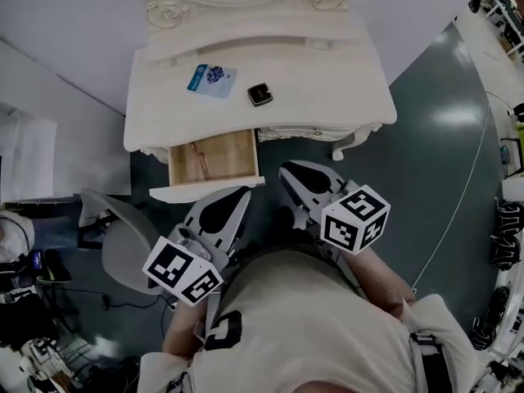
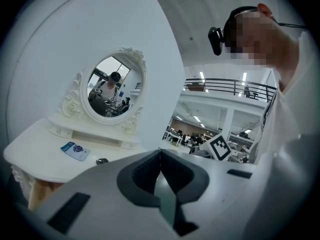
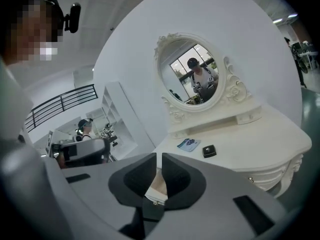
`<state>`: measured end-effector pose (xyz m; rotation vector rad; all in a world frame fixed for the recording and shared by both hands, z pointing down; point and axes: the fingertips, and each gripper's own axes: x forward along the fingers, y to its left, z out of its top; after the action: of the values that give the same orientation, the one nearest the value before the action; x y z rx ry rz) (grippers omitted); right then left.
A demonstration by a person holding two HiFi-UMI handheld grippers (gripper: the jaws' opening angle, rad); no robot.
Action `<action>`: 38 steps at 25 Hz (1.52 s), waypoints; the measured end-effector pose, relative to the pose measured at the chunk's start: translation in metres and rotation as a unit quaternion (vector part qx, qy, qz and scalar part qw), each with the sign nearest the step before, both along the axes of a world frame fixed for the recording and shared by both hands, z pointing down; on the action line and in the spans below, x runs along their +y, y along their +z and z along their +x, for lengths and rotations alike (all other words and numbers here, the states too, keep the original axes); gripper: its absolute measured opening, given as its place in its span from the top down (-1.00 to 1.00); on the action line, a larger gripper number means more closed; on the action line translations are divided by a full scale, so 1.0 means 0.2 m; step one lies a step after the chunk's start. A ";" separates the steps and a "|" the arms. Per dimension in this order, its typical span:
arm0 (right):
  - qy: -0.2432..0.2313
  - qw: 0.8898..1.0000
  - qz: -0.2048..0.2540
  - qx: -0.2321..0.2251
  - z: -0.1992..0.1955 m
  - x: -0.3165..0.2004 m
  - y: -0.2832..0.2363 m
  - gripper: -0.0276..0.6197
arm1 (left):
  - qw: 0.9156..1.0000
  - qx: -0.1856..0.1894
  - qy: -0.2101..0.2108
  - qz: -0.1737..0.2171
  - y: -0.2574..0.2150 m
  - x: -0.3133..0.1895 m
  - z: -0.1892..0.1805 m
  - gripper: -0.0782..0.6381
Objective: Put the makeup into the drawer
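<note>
Fingers (image 2: 141, 178) of the left gripper (image 2: 160, 154) are pressed together with nothing between them; the right gripper (image 3: 160, 158) is closed and empty too. In the head view both sit low in the centre, aimed up-frame at the cream dressing table (image 1: 336, 88). A black makeup compact (image 1: 260, 95) lies flat on the tabletop, upper centre, well apart from both grippers. It is squarish, with no clear long axis, its edges turned slightly off the table front. Just left of it lies a blue-and-white packet (image 1: 212, 80), long axis running left to right. Below, the wooden drawer (image 1: 214, 160) stands open, pulled toward the frame's bottom.
</note>
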<state>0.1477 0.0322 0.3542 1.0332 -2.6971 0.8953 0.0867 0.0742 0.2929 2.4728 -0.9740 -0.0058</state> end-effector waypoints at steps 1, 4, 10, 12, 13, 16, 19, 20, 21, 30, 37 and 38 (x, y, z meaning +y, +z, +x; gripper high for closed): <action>0.001 1.000 0.001 0.004 0.01 -0.06 0.02 0.82 | 1.000 -0.001 -0.006 0.000 0.00 -0.03 0.01 0.62; 0.001 1.000 0.004 0.017 0.03 -0.23 0.08 0.82 | 1.000 -0.004 -0.029 -0.002 0.01 -0.10 0.01 0.62; -0.003 0.997 -0.019 0.077 -0.04 -0.56 0.34 0.11 | 0.998 -0.007 -0.057 -0.014 0.06 -0.22 -0.08 0.62; 0.008 0.995 -0.023 0.100 -0.08 -0.68 0.43 0.07 | 0.998 -0.004 -0.054 -0.014 0.07 -0.26 -0.12 0.62; 0.014 0.993 -0.023 0.111 -0.09 -0.74 0.47 0.05 | 0.999 -0.002 -0.051 -0.015 0.08 -0.29 -0.14 0.62; 0.025 0.987 -0.035 0.153 -0.15 -0.92 0.61 -0.02 | 0.999 0.004 -0.036 -0.024 0.11 -0.37 -0.19 0.62; 0.032 0.977 -0.064 0.200 -0.18 -1.05 0.78 -0.04 | 0.999 0.008 -0.017 -0.028 0.11 -0.45 -0.23 0.62; 0.034 0.974 -0.070 0.213 -0.19 -1.09 0.83 -0.05 | 0.999 0.010 -0.014 -0.028 0.10 -0.48 -0.25 0.62; 0.035 0.971 -0.075 0.224 -0.20 -1.13 0.87 -0.05 | 0.999 0.011 -0.011 -0.028 0.10 -0.50 -0.26 0.62; 0.040 0.947 -0.105 0.301 -0.21 -1.30 1.14 -0.06 | 0.998 0.017 -0.013 -0.058 0.20 -0.60 -0.39 0.62; 0.043 0.943 -0.116 0.310 -0.24 -1.34 1.21 -0.06 | 0.998 0.014 -0.030 -0.060 0.20 -0.61 -0.46 0.62; 0.043 0.943 -0.114 0.310 -0.25 -1.35 1.21 -0.06 | 0.998 0.013 -0.034 -0.060 0.20 -0.61 -0.47 0.62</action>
<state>0.0984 -0.2380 0.5967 1.1485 -1.9944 0.7152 -0.0065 -0.0468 0.3334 2.3241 -1.0163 -0.0009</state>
